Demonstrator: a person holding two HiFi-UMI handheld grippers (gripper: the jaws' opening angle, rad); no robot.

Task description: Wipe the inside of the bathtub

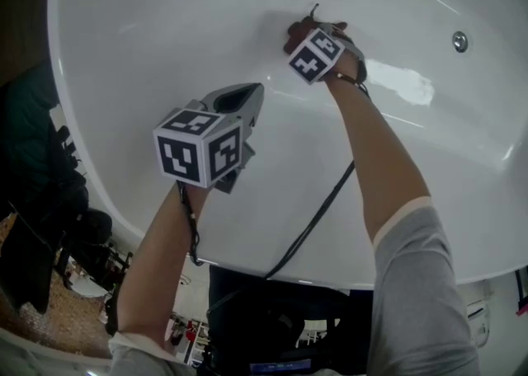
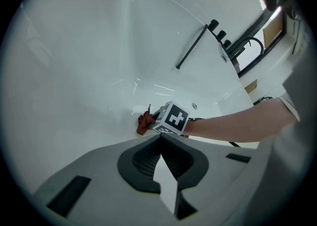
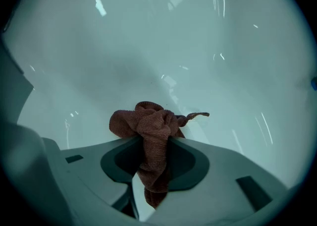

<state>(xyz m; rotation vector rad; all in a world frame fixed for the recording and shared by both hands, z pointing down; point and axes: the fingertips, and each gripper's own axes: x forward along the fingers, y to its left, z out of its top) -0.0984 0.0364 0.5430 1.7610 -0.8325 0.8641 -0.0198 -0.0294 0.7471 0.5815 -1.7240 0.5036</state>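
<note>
The white bathtub (image 1: pixel 148 28) fills the head view, and its inner wall (image 3: pixel 163 46) fills the right gripper view. A crumpled red-brown cloth (image 3: pixel 148 128) is clamped in my right gripper (image 3: pixel 151 141), bunched ahead of the jaws against the tub's surface. In the head view the right gripper (image 1: pixel 307 36) presses the cloth (image 1: pixel 299 32) low on the tub wall, arm stretched out. The left gripper (image 1: pixel 247 96) hovers above the tub's near side, shut and empty. In its own view the left gripper (image 2: pixel 161 140) points at the cloth (image 2: pixel 144 123) and the right gripper's marker cube (image 2: pixel 173 118).
A round metal fitting (image 1: pixel 459 40) sits on the tub's far right wall. A black rod (image 2: pixel 192 46) and black tap knobs (image 2: pixel 218 32) stand on the far rim. A black cable (image 1: pixel 318 218) hangs from the right gripper over the near rim.
</note>
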